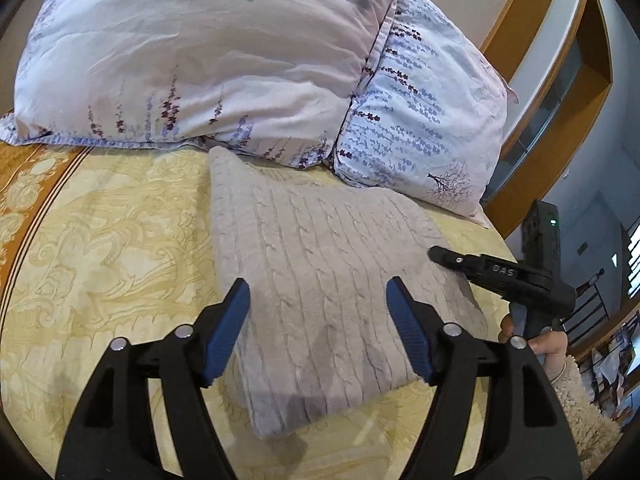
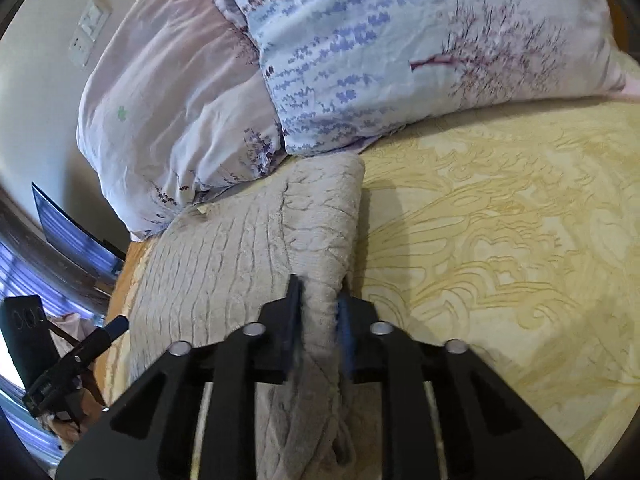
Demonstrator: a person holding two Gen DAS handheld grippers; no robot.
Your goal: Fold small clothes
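Observation:
A grey cable-knit sweater (image 1: 320,280) lies folded into a rectangle on the yellow patterned bedspread (image 1: 112,240). My left gripper (image 1: 318,300) is open, its blue pads held just above the sweater's near half. My right gripper (image 1: 434,254) shows at the sweater's right edge in the left wrist view. In the right wrist view my right gripper (image 2: 318,300) is shut on a bunched fold of the sweater (image 2: 248,248) at its near edge. The left gripper (image 2: 116,326) shows at the far left there.
Two pale floral pillows (image 1: 208,52) (image 1: 424,112) lie behind the sweater, touching its far edge. The bedspread (image 2: 500,240) stretches to the right in the right wrist view. A wooden headboard frame (image 1: 560,60) and room furniture stand beyond the bed's right side.

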